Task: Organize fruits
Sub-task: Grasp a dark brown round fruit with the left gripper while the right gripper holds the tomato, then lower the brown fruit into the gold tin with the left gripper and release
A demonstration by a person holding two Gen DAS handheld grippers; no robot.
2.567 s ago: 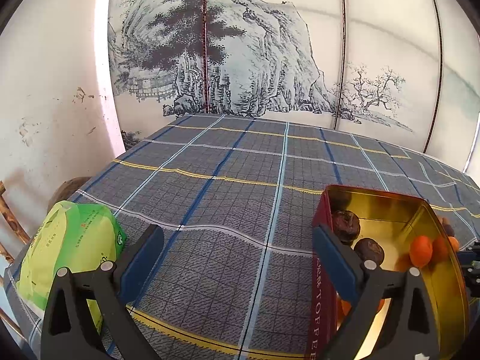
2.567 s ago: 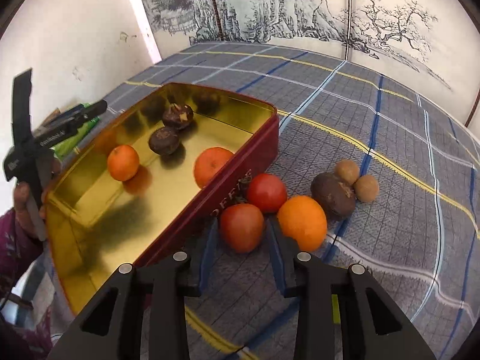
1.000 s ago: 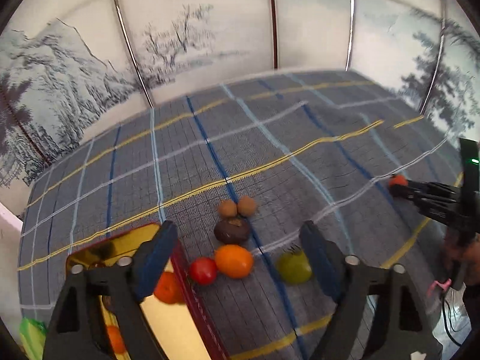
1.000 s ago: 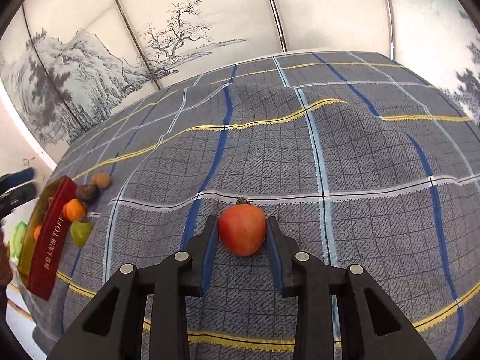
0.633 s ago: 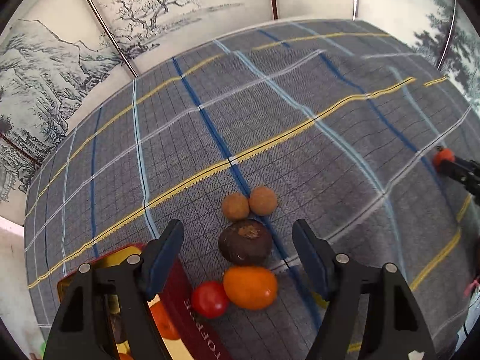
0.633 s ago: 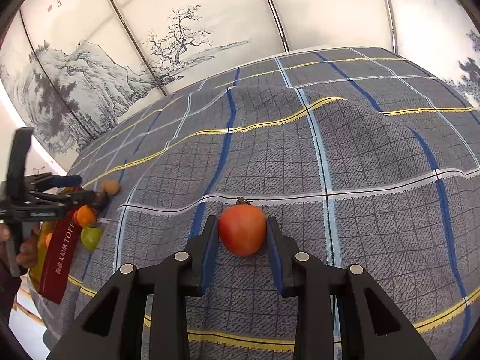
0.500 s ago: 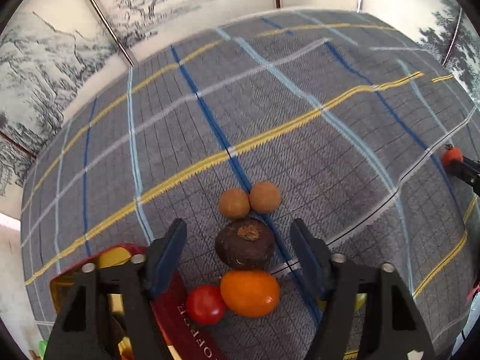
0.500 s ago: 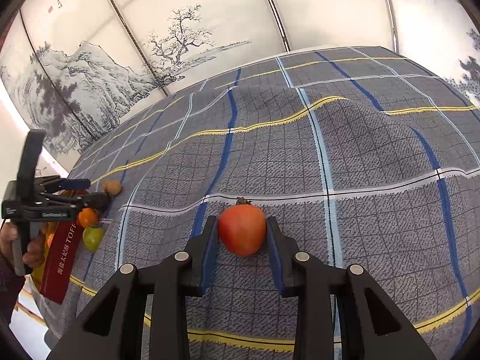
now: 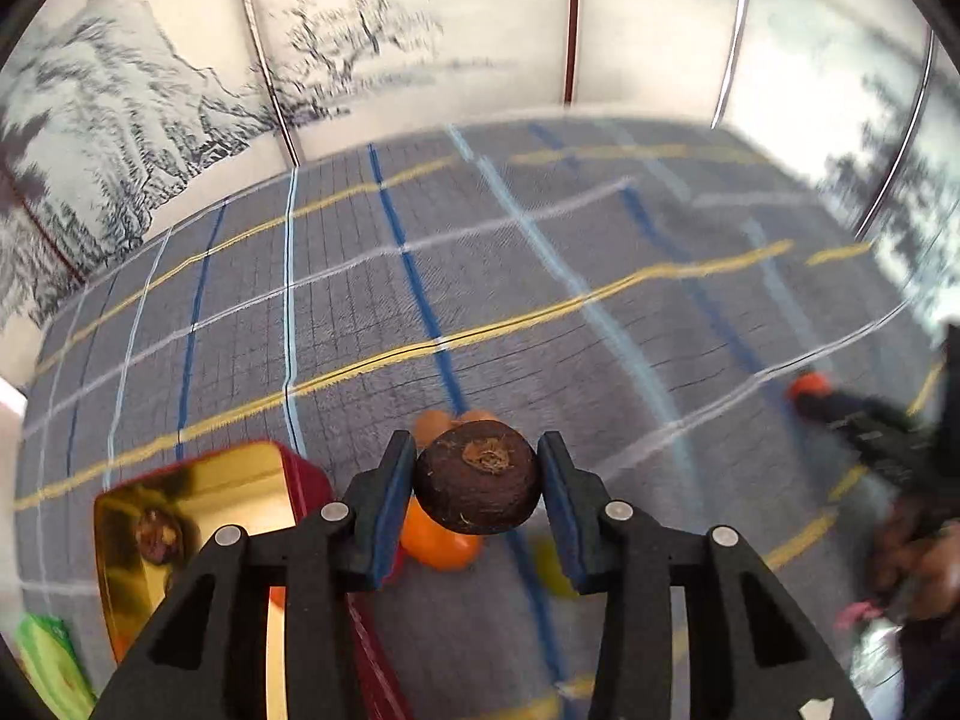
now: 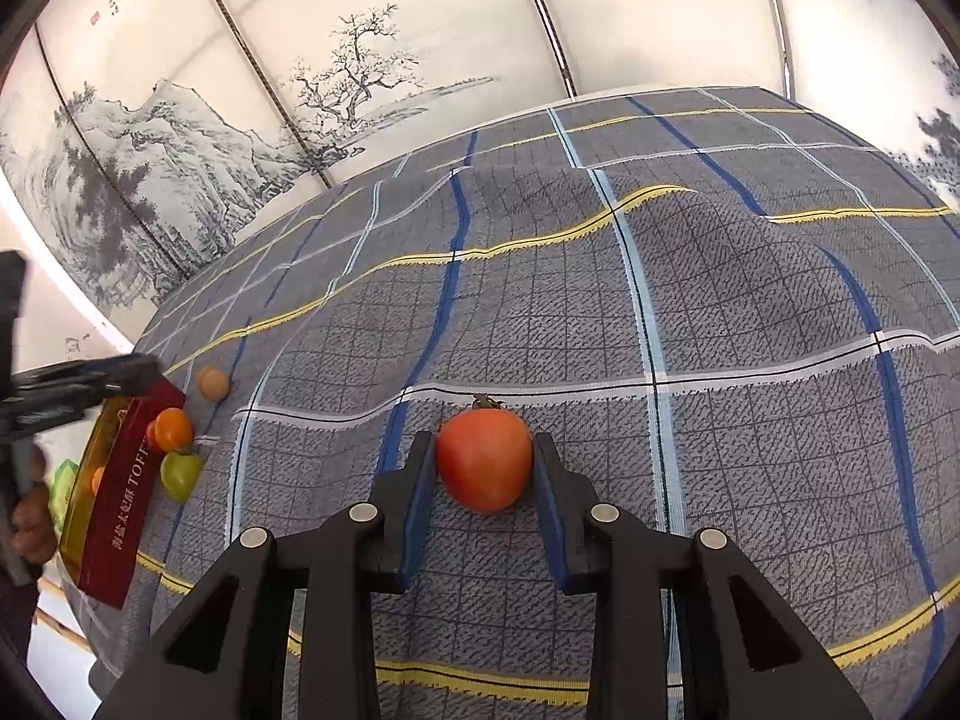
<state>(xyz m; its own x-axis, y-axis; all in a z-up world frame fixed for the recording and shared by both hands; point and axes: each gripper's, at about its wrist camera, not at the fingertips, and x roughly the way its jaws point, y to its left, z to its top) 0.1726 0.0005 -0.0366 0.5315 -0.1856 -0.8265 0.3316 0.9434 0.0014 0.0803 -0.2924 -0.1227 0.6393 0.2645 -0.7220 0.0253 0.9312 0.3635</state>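
My left gripper (image 9: 477, 489) is shut on a dark brown round fruit (image 9: 477, 483) and holds it above the cloth, beside the red and gold tin (image 9: 198, 504). Below it lie an orange (image 9: 435, 540) and two small tan fruits (image 9: 435, 423). My right gripper (image 10: 483, 468) is shut on a red tomato (image 10: 483, 465) that rests on the checked cloth, far right of the tin (image 10: 123, 492). In the right wrist view an orange (image 10: 173, 429), a green tomato (image 10: 180, 473) and a tan fruit (image 10: 213, 384) lie by the tin.
The tin holds a dark fruit (image 9: 157, 531) and orange fruits. A green packet (image 9: 48, 660) lies at the table's left edge. A painted folding screen (image 10: 360, 60) stands behind the table. The checked cloth (image 10: 720, 300) has wrinkles.
My left gripper has come down on the dark brown fruit, closed on it and lifted it. My right gripper still holds the tomato in the same spot.
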